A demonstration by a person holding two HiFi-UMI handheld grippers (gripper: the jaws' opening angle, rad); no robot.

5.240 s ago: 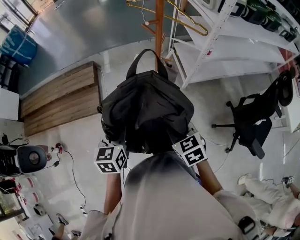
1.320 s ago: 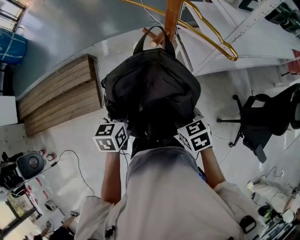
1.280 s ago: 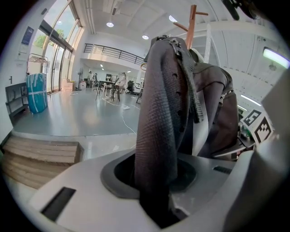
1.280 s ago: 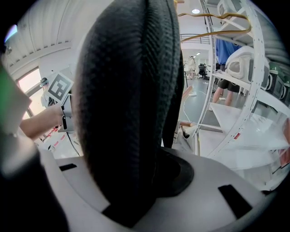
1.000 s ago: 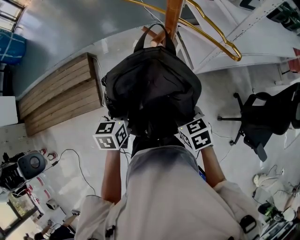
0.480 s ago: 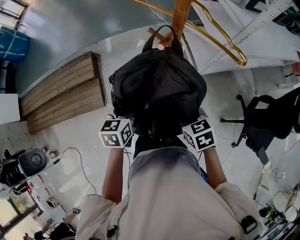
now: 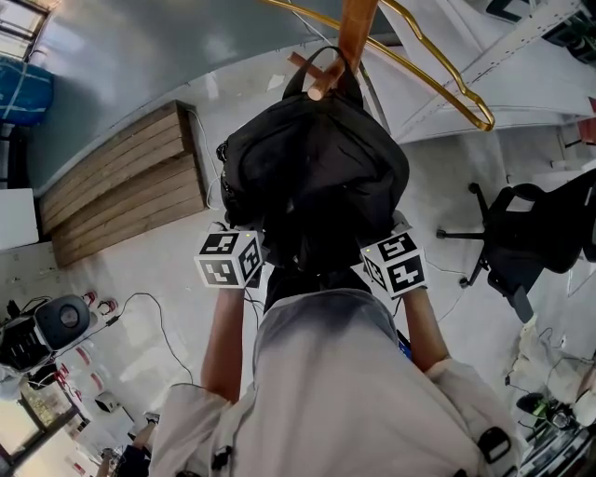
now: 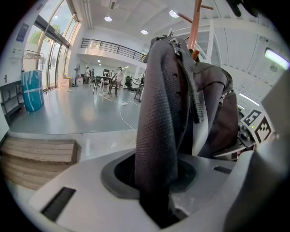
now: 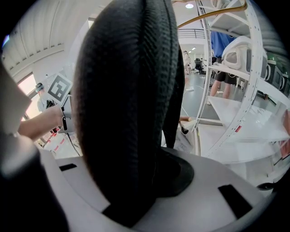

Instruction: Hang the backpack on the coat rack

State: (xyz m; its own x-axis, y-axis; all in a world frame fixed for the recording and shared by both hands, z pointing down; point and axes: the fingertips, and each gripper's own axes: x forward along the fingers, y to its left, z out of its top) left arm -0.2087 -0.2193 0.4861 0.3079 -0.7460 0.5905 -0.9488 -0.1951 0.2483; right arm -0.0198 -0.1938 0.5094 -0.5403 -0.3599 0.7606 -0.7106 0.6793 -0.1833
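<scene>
In the head view the black backpack (image 7: 312, 177) is held up against the orange wooden coat rack (image 7: 357, 28). Its top handle (image 7: 321, 61) loops around the round end of a peg (image 7: 315, 90); whether it rests on the peg I cannot tell. Both grippers reach under the bag, so only their marker cubes (image 7: 228, 259) (image 7: 394, 264) show. My left gripper (image 8: 158, 190) is shut on a black fold of the backpack (image 8: 156, 136). My right gripper (image 9: 131, 190) is shut on a thick black fold (image 9: 127, 104).
A gold hanger (image 7: 438, 74) hangs from the rack above white shelving (image 7: 503, 56). A wooden platform (image 7: 121, 196) lies on the floor at left, and a black office chair (image 7: 531, 238) stands at right. Cables (image 7: 149, 317) trail over the floor at lower left.
Over the last seconds the backpack was carried up to the rack and its handle came around the peg. In the last half second almost nothing moved.
</scene>
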